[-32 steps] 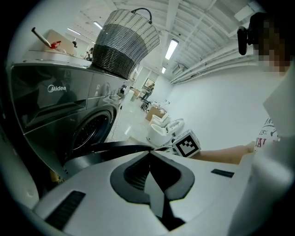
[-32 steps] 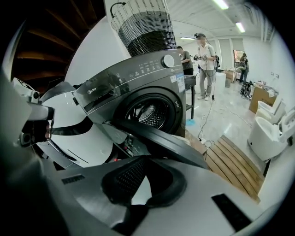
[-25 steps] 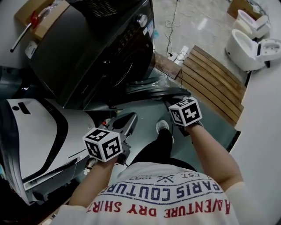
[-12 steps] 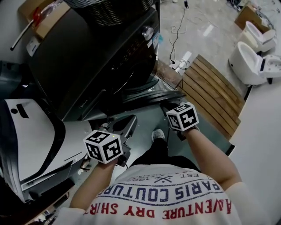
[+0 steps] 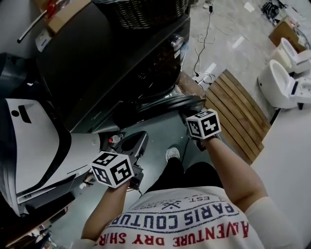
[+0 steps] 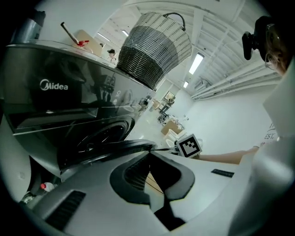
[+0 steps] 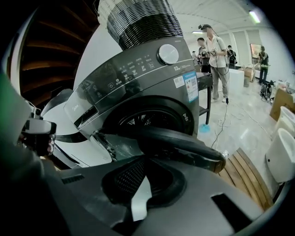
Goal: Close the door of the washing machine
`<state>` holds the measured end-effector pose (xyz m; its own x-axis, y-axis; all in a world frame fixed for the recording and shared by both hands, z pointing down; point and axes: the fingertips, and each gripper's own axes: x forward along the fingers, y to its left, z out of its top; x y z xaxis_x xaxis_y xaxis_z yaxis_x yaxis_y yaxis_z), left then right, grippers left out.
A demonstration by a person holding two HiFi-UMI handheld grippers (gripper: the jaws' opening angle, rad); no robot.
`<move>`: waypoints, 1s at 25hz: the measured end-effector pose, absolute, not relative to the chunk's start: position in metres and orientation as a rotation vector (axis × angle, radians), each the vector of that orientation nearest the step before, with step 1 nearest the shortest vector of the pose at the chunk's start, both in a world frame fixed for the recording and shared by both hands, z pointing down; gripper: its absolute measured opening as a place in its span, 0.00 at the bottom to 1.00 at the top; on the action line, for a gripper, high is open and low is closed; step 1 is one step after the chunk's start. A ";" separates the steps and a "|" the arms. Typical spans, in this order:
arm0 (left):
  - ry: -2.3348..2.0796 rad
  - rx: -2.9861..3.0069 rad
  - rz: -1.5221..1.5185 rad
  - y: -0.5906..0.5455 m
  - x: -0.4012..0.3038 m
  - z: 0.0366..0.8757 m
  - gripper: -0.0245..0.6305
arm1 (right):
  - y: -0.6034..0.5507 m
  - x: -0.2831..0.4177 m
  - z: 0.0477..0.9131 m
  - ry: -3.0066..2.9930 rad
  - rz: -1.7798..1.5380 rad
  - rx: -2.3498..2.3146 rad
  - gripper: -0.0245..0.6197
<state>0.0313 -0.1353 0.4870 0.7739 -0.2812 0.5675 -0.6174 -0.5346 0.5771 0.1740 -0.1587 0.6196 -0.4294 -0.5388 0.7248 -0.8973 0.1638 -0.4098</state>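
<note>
The dark grey washing machine (image 5: 97, 63) stands at the upper left, and its round door (image 5: 165, 103) hangs open toward me. My right gripper (image 5: 188, 115) is shut, its tips right at the door's outer rim (image 7: 179, 145), below the drum opening (image 7: 147, 120). Whether the tips touch the rim I cannot tell. My left gripper (image 5: 140, 142) is also shut and holds nothing, lower and to the left of the door. In the left gripper view the door's edge (image 6: 115, 150) runs just past the closed tips (image 6: 149, 154).
A wicker basket (image 5: 141, 12) and a cardboard box (image 5: 63, 12) sit on the machine. A white appliance (image 5: 34, 141) lies at the left. A slatted wooden platform (image 5: 238, 112), cables (image 5: 206, 73) and white toilets (image 5: 286, 82) are at the right. People (image 7: 216, 50) stand behind.
The head view has shifted, so the machine sits higher and to the right. Both grippers keep nearly their places, and the right one stays by the door's rim.
</note>
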 end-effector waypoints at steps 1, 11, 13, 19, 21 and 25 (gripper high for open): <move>-0.680 2.137 0.517 -0.134 0.028 0.488 0.07 | -0.164 0.175 0.619 -2.038 1.164 1.359 0.07; -0.832 2.051 0.453 -0.137 0.004 0.497 0.07 | -0.217 0.179 0.617 -2.100 1.048 1.305 0.07; -0.864 2.031 0.434 -0.135 0.004 0.497 0.07 | -0.226 0.180 0.617 -2.114 1.039 1.292 0.07; -0.968 1.975 0.372 -0.126 -0.003 0.502 0.07 | -0.259 0.177 0.617 -2.183 0.980 1.275 0.07; -0.999 1.945 0.353 -0.124 -0.007 0.506 0.07 | -0.270 0.174 0.615 -2.199 0.955 1.277 0.07; -1.042 1.912 0.321 -0.125 -0.015 0.508 0.07 | -0.289 0.167 0.612 -2.201 0.908 1.265 0.07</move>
